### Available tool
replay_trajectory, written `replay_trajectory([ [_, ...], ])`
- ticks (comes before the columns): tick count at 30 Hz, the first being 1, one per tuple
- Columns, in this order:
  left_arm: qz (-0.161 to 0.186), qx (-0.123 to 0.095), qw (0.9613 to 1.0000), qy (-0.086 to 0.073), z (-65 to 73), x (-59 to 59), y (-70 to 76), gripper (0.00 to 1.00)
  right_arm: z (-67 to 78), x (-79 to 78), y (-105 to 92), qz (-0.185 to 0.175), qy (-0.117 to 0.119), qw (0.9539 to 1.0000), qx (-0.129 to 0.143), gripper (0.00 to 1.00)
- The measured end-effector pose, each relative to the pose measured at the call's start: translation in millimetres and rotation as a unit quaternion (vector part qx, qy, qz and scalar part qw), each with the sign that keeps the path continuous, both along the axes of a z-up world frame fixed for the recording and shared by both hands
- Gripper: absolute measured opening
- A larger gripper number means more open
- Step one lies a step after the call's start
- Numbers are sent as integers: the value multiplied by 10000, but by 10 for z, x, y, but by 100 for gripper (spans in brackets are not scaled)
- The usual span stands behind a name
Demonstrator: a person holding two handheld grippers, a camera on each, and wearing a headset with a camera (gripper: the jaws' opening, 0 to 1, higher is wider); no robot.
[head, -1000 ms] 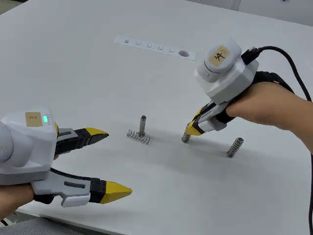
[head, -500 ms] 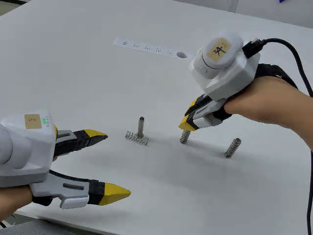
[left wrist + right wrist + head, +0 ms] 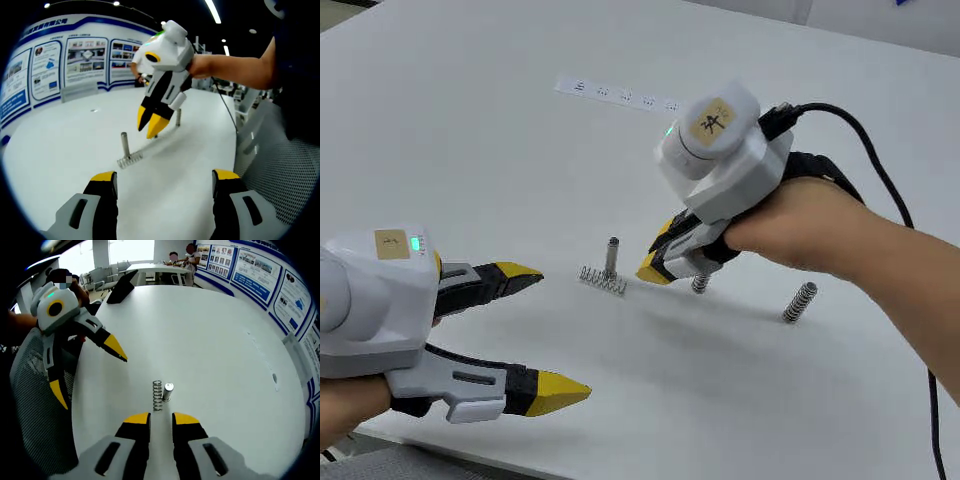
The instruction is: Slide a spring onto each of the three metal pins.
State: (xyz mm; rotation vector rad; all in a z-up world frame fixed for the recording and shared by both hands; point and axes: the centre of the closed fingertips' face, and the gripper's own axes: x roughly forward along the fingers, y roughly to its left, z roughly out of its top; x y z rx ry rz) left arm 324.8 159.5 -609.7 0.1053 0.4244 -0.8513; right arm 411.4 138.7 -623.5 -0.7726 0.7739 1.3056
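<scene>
Right gripper (image 3: pixel 655 272) hovers by the bare pin (image 3: pixel 612 255).
Its jaws barely parted, empty; left gripper (image 3: pixel 565 330) gapes wide, spring (image 3: pixel 603 280) lying loose.

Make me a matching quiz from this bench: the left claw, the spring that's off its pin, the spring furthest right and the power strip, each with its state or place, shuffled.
Things:
1. left claw
2. loose spring
3. rightmost spring
4. power strip

States or places:
A. standing on end
B. flat at the far side of the table
C. lying on its side at the foot of the bare pin
D. jaws wide apart, holding nothing

Pairs: 1-D, 2-C, 3-A, 4-B.
</scene>
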Motion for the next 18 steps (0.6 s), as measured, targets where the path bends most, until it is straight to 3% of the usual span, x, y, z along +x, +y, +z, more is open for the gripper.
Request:
replay_trajectory([
  [8,11,-9,10000,-4,5,0,5,79,-204,-52,89,-33,162,9999,-29,18],
  [18,18,-27,10000,-10,9,0,9,79,-342,-43,128,-95,235,9997,-48,16],
])
